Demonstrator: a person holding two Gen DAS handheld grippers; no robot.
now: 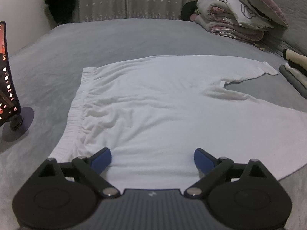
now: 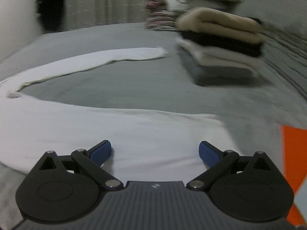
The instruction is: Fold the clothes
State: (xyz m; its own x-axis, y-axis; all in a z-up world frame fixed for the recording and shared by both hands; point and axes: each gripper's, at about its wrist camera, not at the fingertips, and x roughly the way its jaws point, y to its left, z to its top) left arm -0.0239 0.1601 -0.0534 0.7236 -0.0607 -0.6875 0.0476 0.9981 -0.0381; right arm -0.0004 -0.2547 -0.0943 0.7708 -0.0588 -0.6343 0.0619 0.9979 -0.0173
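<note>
A white garment [image 1: 153, 103] lies spread flat on the grey bed [image 1: 115, 38], filling the centre of the left wrist view. Its ribbed elastic band runs down the left side of the frame; one long narrow part reaches toward the right edge, ending in a ribbed cuff.

Left gripper [image 1: 153, 160]: jaws spread wide, nothing between the blue pads [image 1: 101, 159]. It sits at the lower centre of the frame, over the near edge of the garment — contact with the cloth cannot be determined.

Right gripper [image 2: 155, 152]: jaws likewise spread wide, holding nothing. It sits at the lower centre of the right wrist view, over a broad white portion of the garment. This view is motion-blurred.

A stack of folded clothes [image 2: 220, 44] — beige, black, white and grey layers — rests on the bed at the upper right of the right wrist view, just beyond the tip of the narrow white part.

A pile of folded bedding with a pillow [image 1: 239, 9] occupies the upper right of the left wrist view. A phone on a round stand [image 1: 9, 80] stands at the left edge. A patterned curtain [image 1: 130, 0] hangs behind the bed.
</note>
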